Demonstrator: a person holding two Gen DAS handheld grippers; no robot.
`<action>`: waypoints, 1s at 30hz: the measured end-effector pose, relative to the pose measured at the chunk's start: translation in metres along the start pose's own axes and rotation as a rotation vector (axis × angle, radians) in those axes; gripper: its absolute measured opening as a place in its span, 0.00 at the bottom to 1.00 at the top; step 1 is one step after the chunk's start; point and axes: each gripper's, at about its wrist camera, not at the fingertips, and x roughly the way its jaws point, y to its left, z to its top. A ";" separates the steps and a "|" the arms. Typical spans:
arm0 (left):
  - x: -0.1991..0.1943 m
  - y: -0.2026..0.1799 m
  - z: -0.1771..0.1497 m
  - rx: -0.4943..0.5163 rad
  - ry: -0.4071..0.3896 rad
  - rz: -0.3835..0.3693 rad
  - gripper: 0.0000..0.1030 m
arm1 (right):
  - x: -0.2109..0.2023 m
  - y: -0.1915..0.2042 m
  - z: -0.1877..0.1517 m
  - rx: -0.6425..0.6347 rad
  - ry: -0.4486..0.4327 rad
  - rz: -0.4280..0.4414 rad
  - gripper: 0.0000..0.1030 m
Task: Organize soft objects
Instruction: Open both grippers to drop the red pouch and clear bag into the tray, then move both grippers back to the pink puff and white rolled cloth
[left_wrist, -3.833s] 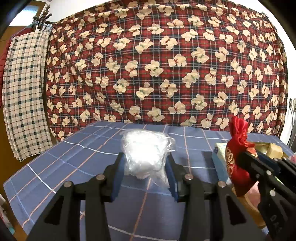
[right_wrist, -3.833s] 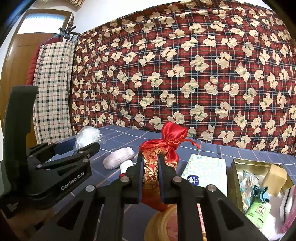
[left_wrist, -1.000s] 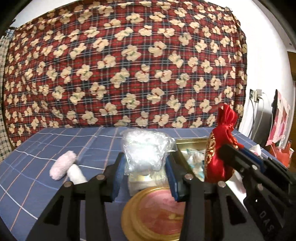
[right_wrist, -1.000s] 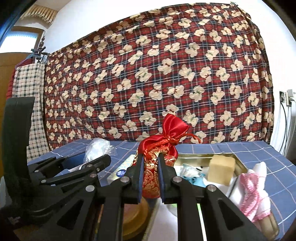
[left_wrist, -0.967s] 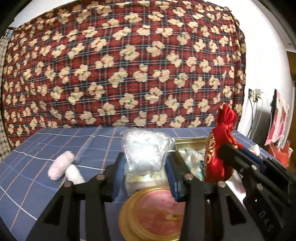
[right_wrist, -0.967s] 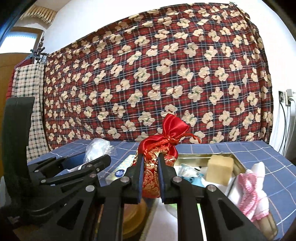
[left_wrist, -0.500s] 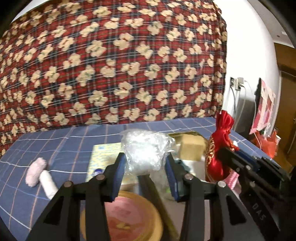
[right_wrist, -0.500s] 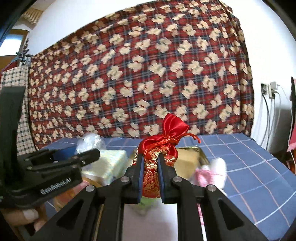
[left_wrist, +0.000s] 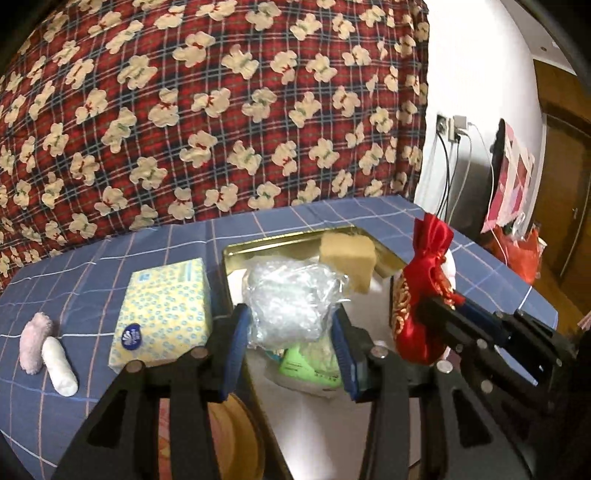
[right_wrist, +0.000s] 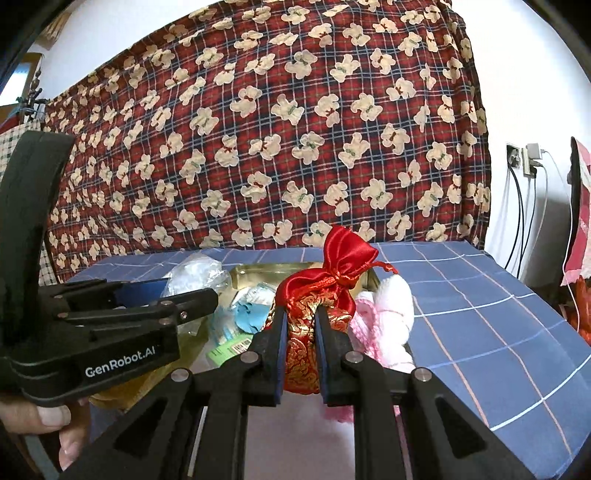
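Note:
My left gripper (left_wrist: 291, 347) is shut on a crumpled clear plastic bag (left_wrist: 291, 302) and holds it over the gold tin box (left_wrist: 258, 248). My right gripper (right_wrist: 300, 354) is shut on a red satin pouch (right_wrist: 317, 314) with gold embroidery, also above the box (right_wrist: 243, 273). The pouch shows in the left wrist view (left_wrist: 424, 302), the bag in the right wrist view (right_wrist: 195, 275). Inside the box lie a tan sponge block (left_wrist: 347, 254), a green packet (left_wrist: 310, 365), blue cloth (right_wrist: 247, 314) and a pink and white soft toy (right_wrist: 384, 314).
A yellow tissue pack (left_wrist: 162, 314) lies left of the box on the blue checked tablecloth (left_wrist: 74, 295). A pink fluffy roll (left_wrist: 33, 341) and a white roll (left_wrist: 59, 365) lie at far left. A round gold lid (left_wrist: 236, 435) sits near me. Cables hang at the right wall (right_wrist: 524, 206).
Both grippers have swung right and come over the gold box, tilting down toward it, each still holding its object. The tissue pack and rolls now lie to the left.

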 end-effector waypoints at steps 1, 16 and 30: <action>0.001 -0.002 -0.001 0.006 0.005 0.006 0.49 | 0.001 -0.001 0.000 0.002 0.005 0.002 0.15; -0.023 0.026 -0.004 -0.043 -0.047 0.028 0.67 | -0.018 -0.010 0.004 0.062 -0.091 -0.033 0.74; -0.063 0.128 -0.024 -0.118 -0.089 0.197 0.78 | -0.018 0.049 0.008 0.002 -0.093 0.129 0.74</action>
